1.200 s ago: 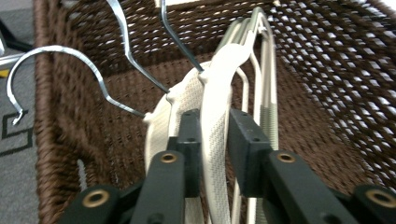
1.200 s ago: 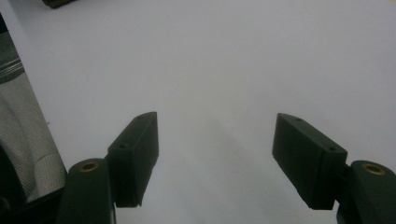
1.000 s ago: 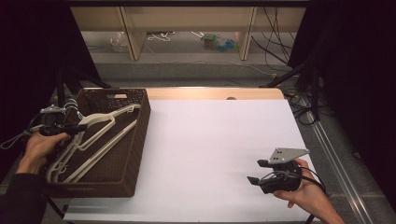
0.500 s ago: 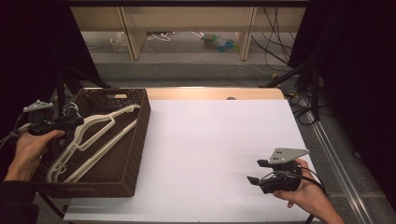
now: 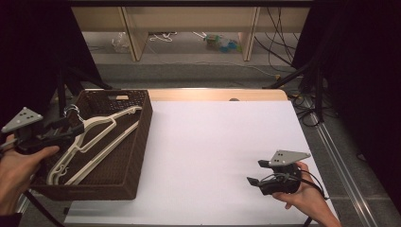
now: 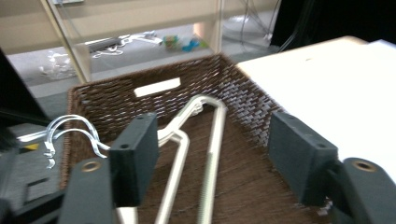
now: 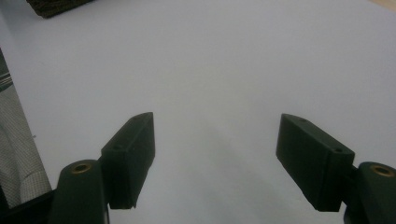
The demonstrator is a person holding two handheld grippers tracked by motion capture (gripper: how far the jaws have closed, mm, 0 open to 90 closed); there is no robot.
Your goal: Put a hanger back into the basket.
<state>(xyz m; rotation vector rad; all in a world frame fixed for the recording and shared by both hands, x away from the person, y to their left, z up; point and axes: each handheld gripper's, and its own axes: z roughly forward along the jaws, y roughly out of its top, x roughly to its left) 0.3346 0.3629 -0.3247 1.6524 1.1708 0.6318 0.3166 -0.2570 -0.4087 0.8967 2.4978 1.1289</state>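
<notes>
Cream hangers lie in a brown wicker basket at the table's left end. My left gripper hovers over the basket's left rim, lifted off the hangers. Its jaws have just been opening and stand open, with nothing pressed between them. In the left gripper view the hangers lie below and beyond the left gripper, inside the basket, with their metal hooks over the left wall. My right gripper rests open near the front right of the table. In the right gripper view the right gripper has bare white tabletop between its jaws.
A white sheet covers the table, with a wooden strip along its far edge. Beyond it stand shelf legs with cables and litter on the floor. Dark tripod legs stand off the far right corner. The basket's corner lies far ahead of the right gripper.
The left hand has drawn back to the left and risen off the hangers, and its jaws have opened. The hangers stay in the basket. The right gripper has kept still.
</notes>
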